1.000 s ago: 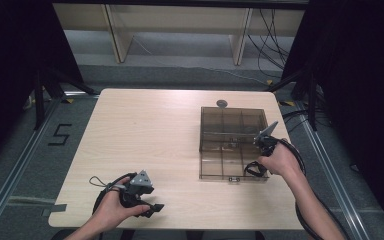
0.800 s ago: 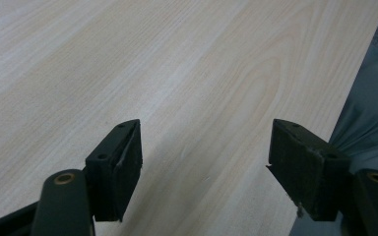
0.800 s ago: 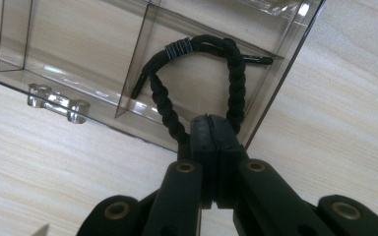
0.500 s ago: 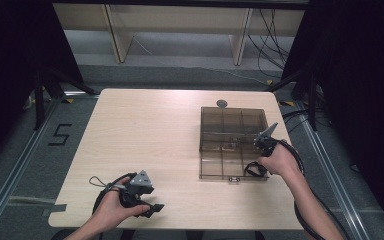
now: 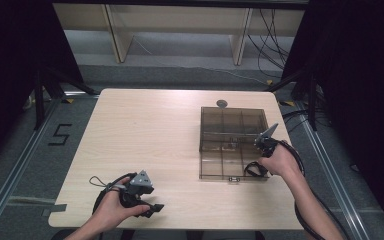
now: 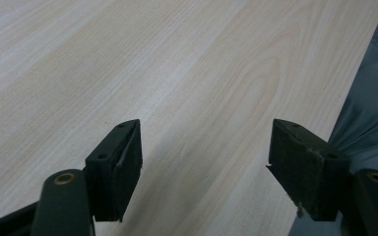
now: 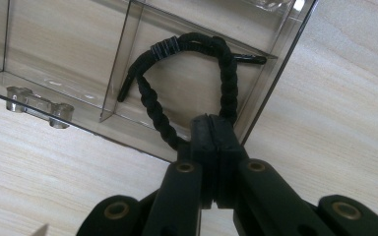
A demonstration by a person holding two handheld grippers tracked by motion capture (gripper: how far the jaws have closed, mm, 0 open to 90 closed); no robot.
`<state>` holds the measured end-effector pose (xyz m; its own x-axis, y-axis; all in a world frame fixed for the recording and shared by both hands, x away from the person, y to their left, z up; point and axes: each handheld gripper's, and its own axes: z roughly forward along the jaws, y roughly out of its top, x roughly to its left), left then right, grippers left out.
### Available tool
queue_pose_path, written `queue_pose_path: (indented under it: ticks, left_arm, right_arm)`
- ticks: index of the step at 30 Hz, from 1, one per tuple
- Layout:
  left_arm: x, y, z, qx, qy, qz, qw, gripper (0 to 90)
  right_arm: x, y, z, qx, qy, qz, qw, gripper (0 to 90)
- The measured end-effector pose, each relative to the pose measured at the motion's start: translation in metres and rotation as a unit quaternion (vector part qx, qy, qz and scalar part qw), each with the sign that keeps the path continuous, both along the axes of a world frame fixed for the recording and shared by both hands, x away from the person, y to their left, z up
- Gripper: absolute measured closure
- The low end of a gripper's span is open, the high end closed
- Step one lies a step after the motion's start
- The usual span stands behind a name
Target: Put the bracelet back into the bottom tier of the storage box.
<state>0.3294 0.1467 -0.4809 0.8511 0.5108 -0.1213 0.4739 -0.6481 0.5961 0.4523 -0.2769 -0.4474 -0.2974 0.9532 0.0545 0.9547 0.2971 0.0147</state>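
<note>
A clear smoky compartment box (image 5: 232, 142) lies on the right half of the table. My right gripper (image 7: 211, 129) is shut on a black braided cord loop (image 7: 187, 83), which hangs over the box's near right corner compartment (image 7: 192, 73). In the high view that right gripper (image 5: 257, 160) sits at the box's front right corner with the cord (image 5: 253, 169) below it. My left gripper (image 6: 204, 152) is open over bare wood, nothing between its jaws. It rests near the table's front left edge (image 5: 147, 205) in the high view.
A small round dark object (image 5: 222, 103) lies just behind the box. A clear latch (image 7: 39, 105) sticks out of the box's front wall. Dark floor and metal rails surround the table (image 5: 145, 130); shelving stands at the back.
The right hand has shifted very slightly at the box's front right corner. The left gripper has stayed put.
</note>
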Motion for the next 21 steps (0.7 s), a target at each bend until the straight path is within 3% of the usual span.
queue_pose_path:
  ticks: [4, 5, 8, 10, 11, 12, 14, 15, 18, 19, 21]
  left_arm:
    - [-0.0007, -0.0007, -0.0004, -0.007, 0.000, 0.006, 1.0000, 28.7]
    - [0.0004, 0.0005, 0.0003, 0.003, -0.001, -0.002, 1.0000, 28.8]
    - [0.0005, 0.0006, 0.0003, 0.004, -0.001, -0.003, 1.0000, 28.8]
    - [-0.0008, -0.0009, -0.0006, -0.008, 0.002, 0.007, 0.9999, 28.8]
    - [0.0003, 0.0004, 0.0003, 0.002, 0.000, -0.002, 1.0000, 28.8]
    - [0.0005, 0.0007, 0.0003, 0.004, -0.001, -0.003, 1.0000, 28.8]
    - [0.0008, 0.0008, 0.0004, 0.004, 0.000, -0.004, 1.0000, 28.8]
    - [0.0005, 0.0006, 0.0003, 0.003, -0.001, -0.002, 1.0000, 28.8]
    - [0.0005, 0.0005, 0.0003, 0.004, -0.001, -0.003, 1.0000, 28.8]
    - [0.0006, 0.0006, 0.0003, 0.004, -0.001, -0.004, 1.0000, 28.8]
    - [0.0006, 0.0006, 0.0003, 0.004, -0.001, -0.003, 1.0000, 28.8]
  right_arm:
    - [0.0002, -0.0008, -0.0015, 0.002, 0.003, 0.006, 1.0000, 90.0]
    - [0.0002, -0.0008, -0.0016, 0.003, 0.003, 0.006, 1.0000, 90.0]
    - [0.0002, -0.0019, -0.0031, 0.003, -0.004, 0.012, 0.9999, 90.0]
    - [0.0004, -0.0010, -0.0011, 0.005, 0.003, 0.007, 1.0000, 90.0]
    - [0.0004, -0.0007, -0.0010, 0.004, 0.003, 0.004, 1.0000, 90.0]
    - [-0.0006, 0.0001, -0.0017, 0.002, -0.010, 0.000, 1.0000, 90.0]
    - [0.0001, -0.0006, 0.0007, 0.002, -0.001, 0.004, 1.0000, 89.9]
    - [-0.0006, -0.0007, 0.0004, 0.002, -0.012, 0.004, 0.9999, 89.8]
    - [-0.0008, -0.0010, 0.0032, 0.003, -0.007, 0.005, 1.0000, 89.7]
    - [-0.0020, 0.0009, 0.0025, -0.001, -0.014, -0.007, 0.9999, 89.6]
    - [-0.0021, -0.0005, 0.0030, 0.000, -0.020, 0.001, 0.9998, 89.4]
